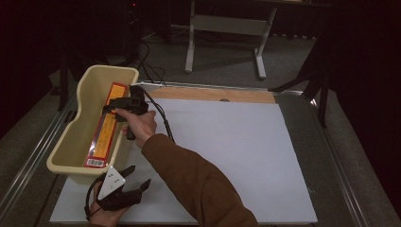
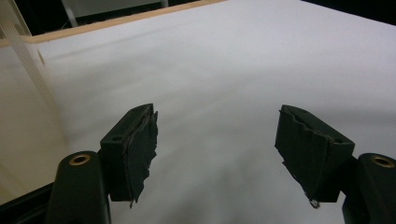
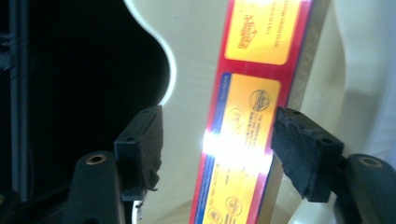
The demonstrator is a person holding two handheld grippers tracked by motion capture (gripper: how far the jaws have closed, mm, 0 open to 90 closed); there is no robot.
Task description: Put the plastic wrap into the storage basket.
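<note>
A long red and yellow box [image 1: 105, 132] lies lengthwise in a cream plastic bin [image 1: 60, 158] at the table's left edge. My right gripper [image 1: 108, 108] reaches over the bin's right wall above the far half of the box. In the right gripper view its jaws [image 3: 217, 140] stand apart, with the box [image 3: 247, 93] just beyond them and the pads not pressing on it; the bin's wall [image 3: 196, 56] shows behind. My left gripper [image 1: 140, 176] rests low at the near left corner, open with nothing between its fingers [image 2: 217, 140].
A white sheet [image 1: 227, 151] covers the table, with a wooden strip [image 1: 213, 94] along its far edge. Metal rails run down both sides. The right gripper's cable [image 1: 163, 118] trails across the sheet. A grey table frame [image 1: 227, 28] stands on the floor beyond.
</note>
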